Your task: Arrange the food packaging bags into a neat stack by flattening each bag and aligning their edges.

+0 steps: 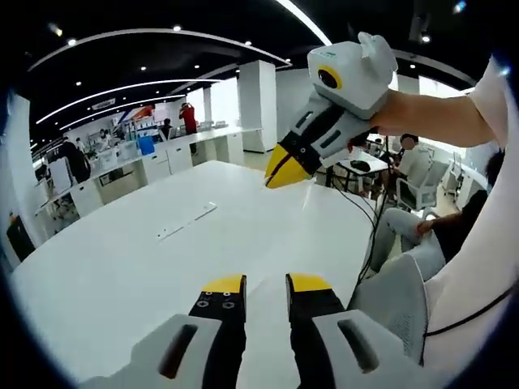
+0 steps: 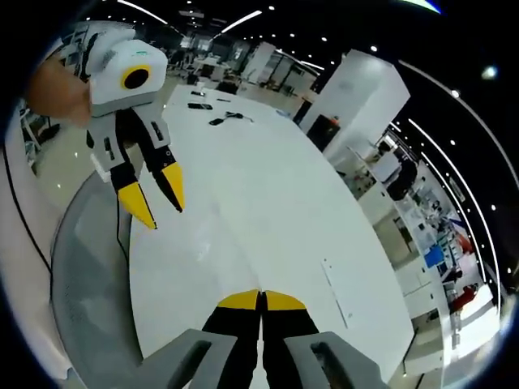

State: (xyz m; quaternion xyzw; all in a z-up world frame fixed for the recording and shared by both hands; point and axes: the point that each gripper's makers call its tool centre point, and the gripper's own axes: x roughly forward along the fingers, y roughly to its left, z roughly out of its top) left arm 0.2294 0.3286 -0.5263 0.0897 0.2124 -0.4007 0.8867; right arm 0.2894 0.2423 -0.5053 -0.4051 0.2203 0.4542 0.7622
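Worktop (image 1: 122, 267) is a long white slab, bare where the grippers look, w/ only a thin flat strip (image 1: 186, 221) lying on it past the left gripper's (image 1: 264, 284) fingers. Same strip appears in the right gripper view (image 2: 335, 292), off to the right of the right gripper (image 2: 261, 300). No food packaging bags can be made out on the part of the worktop in sight, so where they lie from either set of fingers can't be told; that is the relation the next move hangs on, and it stays unresolved here.

Left gripper: fingers apart w/ a clear gap, yellow tips parted, holding nothing, hovering above the worktop's near edge. Seen from the right gripper view, same story: two yellow-tipped fingers (image 2: 172, 186) spread, nothing between.

Right gripper: fingers pressed together in its own view, tips touching, nothing visibly held. In the left gripper view it hangs high over the worktop (image 1: 285, 166), yellow tips together, held by a hand (image 1: 397, 113).

Both grippers are up in the air, apart from each other and not touching the worktop. Judgement: task looks not begun or bags sit outside both views; neither side can be called nearer. Likely next need is to swing the views until bags appear, then read their long axis.

Far end of the worktop carries a few small dark items (image 2: 212, 113), too small to identify. Office background, people seated and standing.
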